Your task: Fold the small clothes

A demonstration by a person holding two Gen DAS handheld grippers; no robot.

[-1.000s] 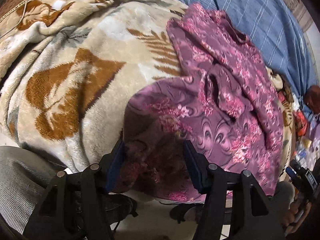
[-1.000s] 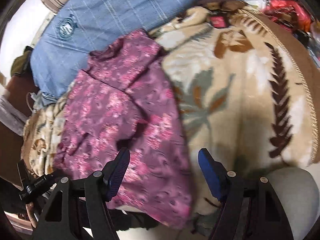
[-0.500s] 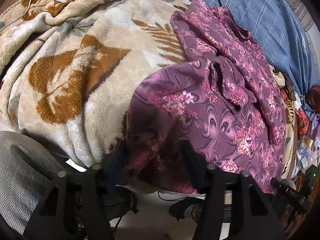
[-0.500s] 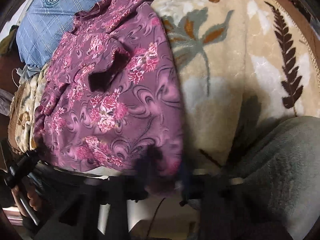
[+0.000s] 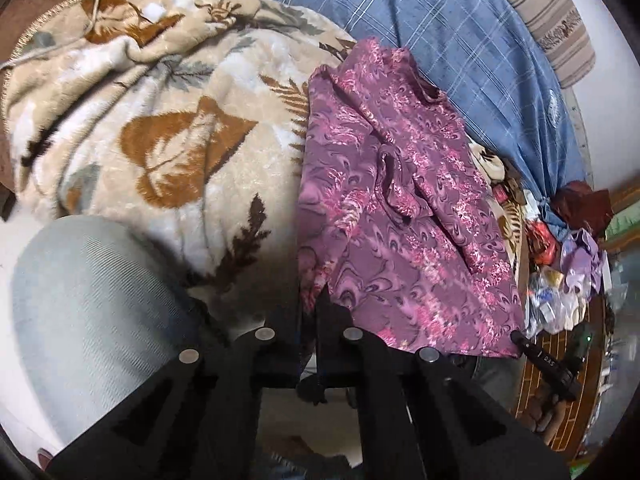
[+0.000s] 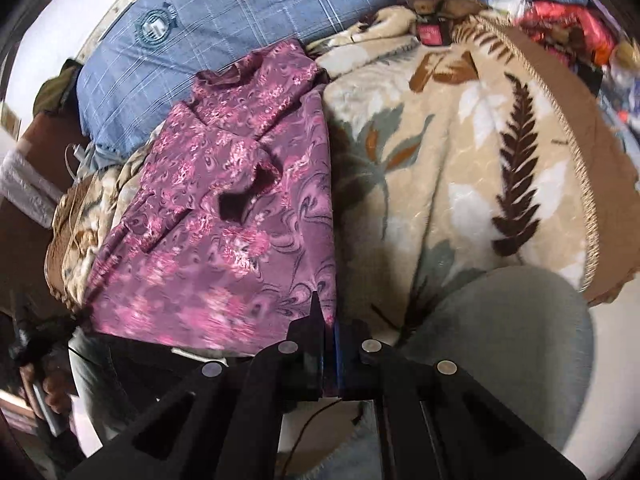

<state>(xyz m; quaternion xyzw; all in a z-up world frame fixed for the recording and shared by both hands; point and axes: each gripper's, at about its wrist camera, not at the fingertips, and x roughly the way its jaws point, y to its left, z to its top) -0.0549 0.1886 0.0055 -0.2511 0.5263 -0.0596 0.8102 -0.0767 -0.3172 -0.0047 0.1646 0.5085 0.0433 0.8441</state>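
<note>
From my left wrist: my left gripper (image 5: 310,312) is clamped on the near left corner of the purple floral garment (image 5: 400,208), which lies on the leaf-print blanket (image 5: 168,152) — open blanket to its left, a blue plaid cloth (image 5: 460,52) behind. Only here: clutter (image 5: 560,264) off its right edge.

From my right wrist: my right gripper (image 6: 329,320) pinches the near right corner — bare blanket (image 6: 460,168) spreads rightward. The cloth is creased, one fold gaping mid-panel.

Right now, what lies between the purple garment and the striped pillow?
The blue checked cloth lies between the purple garment and the striped pillow, as the left wrist view shows.
</note>
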